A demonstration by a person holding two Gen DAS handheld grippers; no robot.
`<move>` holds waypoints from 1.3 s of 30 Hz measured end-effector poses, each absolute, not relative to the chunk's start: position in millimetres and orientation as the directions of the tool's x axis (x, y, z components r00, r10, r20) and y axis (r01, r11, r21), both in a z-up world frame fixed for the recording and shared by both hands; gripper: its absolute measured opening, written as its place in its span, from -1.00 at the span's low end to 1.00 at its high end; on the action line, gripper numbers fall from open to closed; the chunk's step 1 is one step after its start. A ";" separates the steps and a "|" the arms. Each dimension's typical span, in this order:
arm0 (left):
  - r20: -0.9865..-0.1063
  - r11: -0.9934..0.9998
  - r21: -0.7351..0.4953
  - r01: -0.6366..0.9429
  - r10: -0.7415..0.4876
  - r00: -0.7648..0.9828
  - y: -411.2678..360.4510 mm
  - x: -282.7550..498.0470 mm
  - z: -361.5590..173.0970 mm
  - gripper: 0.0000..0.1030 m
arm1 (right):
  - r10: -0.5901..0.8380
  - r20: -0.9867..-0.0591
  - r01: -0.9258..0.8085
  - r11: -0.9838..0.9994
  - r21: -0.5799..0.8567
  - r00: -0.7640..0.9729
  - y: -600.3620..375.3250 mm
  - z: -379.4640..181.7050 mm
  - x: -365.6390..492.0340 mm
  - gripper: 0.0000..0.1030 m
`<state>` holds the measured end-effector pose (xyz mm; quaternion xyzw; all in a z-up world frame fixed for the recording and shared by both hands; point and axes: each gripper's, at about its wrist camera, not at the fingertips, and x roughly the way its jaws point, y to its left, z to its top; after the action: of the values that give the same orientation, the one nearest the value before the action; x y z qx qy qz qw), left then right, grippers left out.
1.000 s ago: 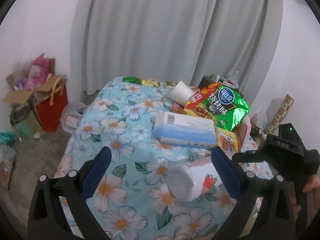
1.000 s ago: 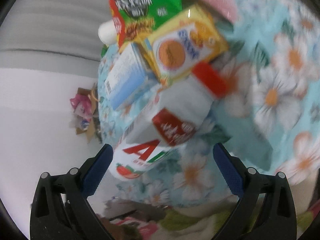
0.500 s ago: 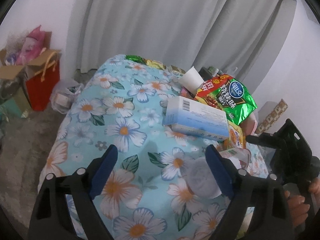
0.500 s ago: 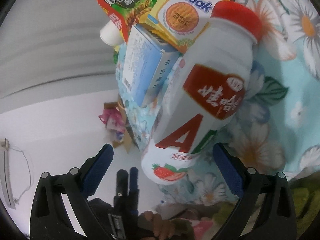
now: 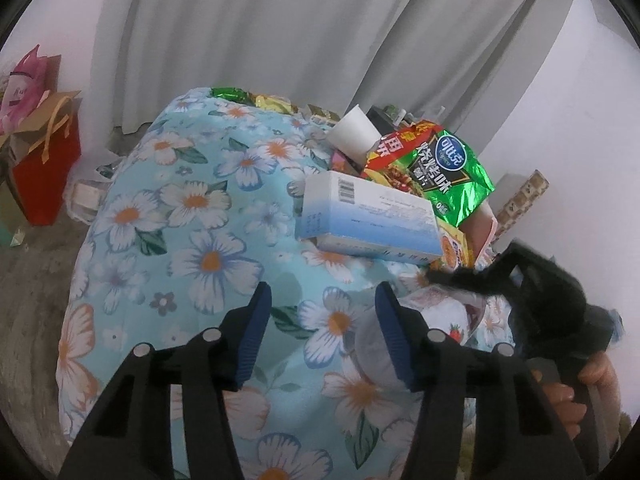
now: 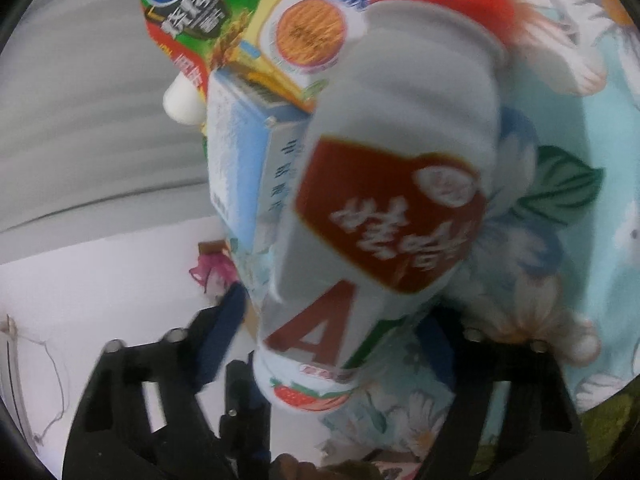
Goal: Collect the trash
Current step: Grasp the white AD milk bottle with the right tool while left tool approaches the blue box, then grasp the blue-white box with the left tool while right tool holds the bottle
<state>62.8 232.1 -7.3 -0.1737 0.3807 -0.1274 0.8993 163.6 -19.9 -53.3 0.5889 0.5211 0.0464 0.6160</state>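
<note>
My right hand-held gripper, jaws apart, straddles the white plastic drink bottle with red cap lying on the floral bedspread; I should centre the body before clamping. Left hand-held gripper hangs apart, empty.

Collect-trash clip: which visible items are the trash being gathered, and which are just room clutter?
Trash on the flowered bedspread:
white drink bottle, between the right gripper's fingers
light blue carton
green snack bag
yellow Enaak packet
white paper cup

Just lying about:
red gift bag
grey curtain
</note>
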 end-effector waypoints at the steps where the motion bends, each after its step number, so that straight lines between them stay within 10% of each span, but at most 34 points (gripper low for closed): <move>1: -0.642 0.908 -0.408 0.096 -0.361 0.677 231.5 63.7 -6.7 0.02 | 0.682 -0.573 0.554 0.288 0.781 0.454 -23.0 -55.7 162.3 0.22; 35: -0.678 0.937 -0.177 0.301 -0.338 0.653 84.7 132.3 23.9 0.02 | 0.341 -0.808 0.283 0.812 0.511 0.480 -147.2 -7.1 103.0 0.16; 39: -0.688 0.929 -0.061 0.365 -0.304 0.659 79.3 171.0 30.8 0.59 | 0.352 -0.800 0.281 0.804 0.524 0.486 -161.7 -10.0 96.3 0.16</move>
<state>171.0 79.3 30.8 0.0412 0.3696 -0.1840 0.9099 96.3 -161.7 -10.0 0.3125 0.5066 0.0220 0.8033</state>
